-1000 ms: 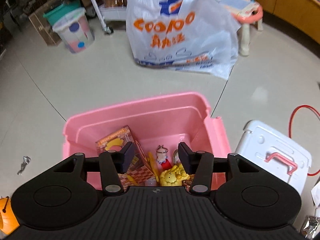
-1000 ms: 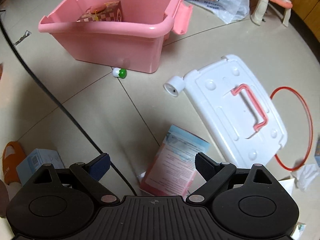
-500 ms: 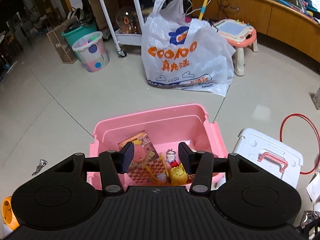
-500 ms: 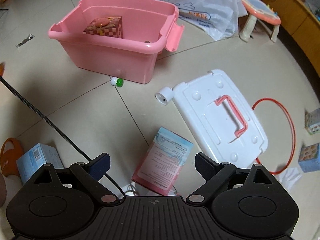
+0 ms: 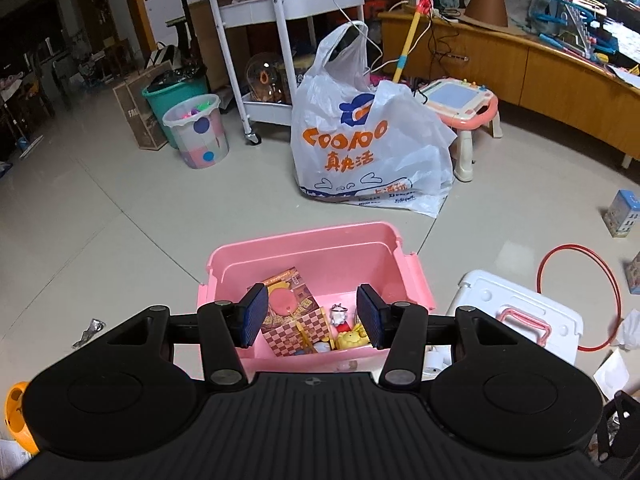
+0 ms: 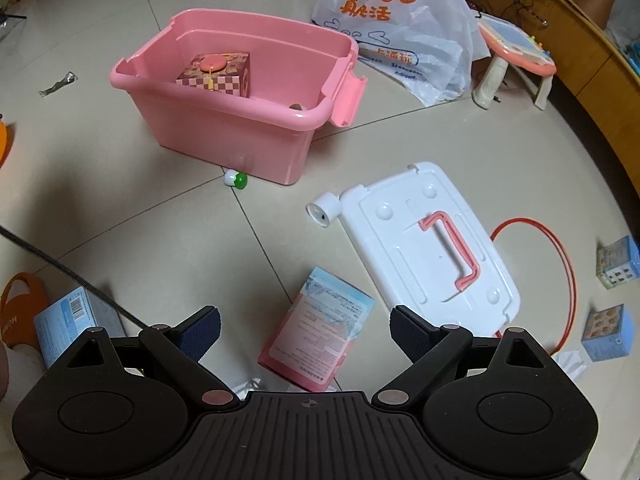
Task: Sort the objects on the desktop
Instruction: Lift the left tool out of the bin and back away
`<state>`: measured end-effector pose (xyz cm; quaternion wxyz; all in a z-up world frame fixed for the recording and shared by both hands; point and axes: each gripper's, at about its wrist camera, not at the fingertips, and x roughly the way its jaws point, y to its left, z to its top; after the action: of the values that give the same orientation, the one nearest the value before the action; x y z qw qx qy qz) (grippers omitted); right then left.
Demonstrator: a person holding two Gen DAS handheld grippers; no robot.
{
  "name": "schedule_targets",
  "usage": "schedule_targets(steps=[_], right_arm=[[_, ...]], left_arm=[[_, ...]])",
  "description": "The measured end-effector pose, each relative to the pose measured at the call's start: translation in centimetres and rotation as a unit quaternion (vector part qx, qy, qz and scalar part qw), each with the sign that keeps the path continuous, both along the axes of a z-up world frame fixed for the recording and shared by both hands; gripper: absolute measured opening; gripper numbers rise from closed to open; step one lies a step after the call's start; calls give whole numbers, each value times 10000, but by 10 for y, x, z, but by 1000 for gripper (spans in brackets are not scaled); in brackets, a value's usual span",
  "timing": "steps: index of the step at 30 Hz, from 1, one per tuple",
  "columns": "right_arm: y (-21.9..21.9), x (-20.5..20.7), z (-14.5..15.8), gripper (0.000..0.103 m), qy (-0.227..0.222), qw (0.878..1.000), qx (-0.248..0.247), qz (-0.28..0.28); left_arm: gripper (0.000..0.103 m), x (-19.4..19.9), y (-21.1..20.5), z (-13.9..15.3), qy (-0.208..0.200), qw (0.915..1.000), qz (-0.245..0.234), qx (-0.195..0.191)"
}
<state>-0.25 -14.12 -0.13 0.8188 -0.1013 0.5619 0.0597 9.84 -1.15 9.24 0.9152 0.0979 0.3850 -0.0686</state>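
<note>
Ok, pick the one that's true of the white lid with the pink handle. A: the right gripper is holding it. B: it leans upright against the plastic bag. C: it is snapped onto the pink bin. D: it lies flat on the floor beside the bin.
D: the white lid lies flat on the floor, apart from the open-topped pink bin, and the right gripper is open and empty.

White plastic shopping bag [image 5: 372, 152] on tiled floor: orange lettering "COOLOO"-style logo above orange Chinese characters, blue print along bottom too small to read. Same bag [image 6: 396, 12] in right wrist view shows same orange logo. Pink-and-blue carton [image 6: 320, 332] lying flat: "WARNING" legible at bottom edge, fine print unreadable. Orange object [image 6: 16, 312] at left edge: partial letters "HO". Light-blue box [image 6: 76, 320]: barcode only.
</note>
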Motion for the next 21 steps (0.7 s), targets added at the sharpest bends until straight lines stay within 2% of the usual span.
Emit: schedule_targets(steps=[11,14,21], right_arm=[[-2,-4,9,90,-159,9999,-11,-43],[-4,-5,12,90,-211,9998,-29,-60],[-9,-4,16,90,-321,9993,-21,-165]], left_arm=[[51,-21,8,13,-206,9991,130,-339],[57,-30,8,15,-319,9988,144,-343],[59,-48,7,16,-488,9983,66,-313]])
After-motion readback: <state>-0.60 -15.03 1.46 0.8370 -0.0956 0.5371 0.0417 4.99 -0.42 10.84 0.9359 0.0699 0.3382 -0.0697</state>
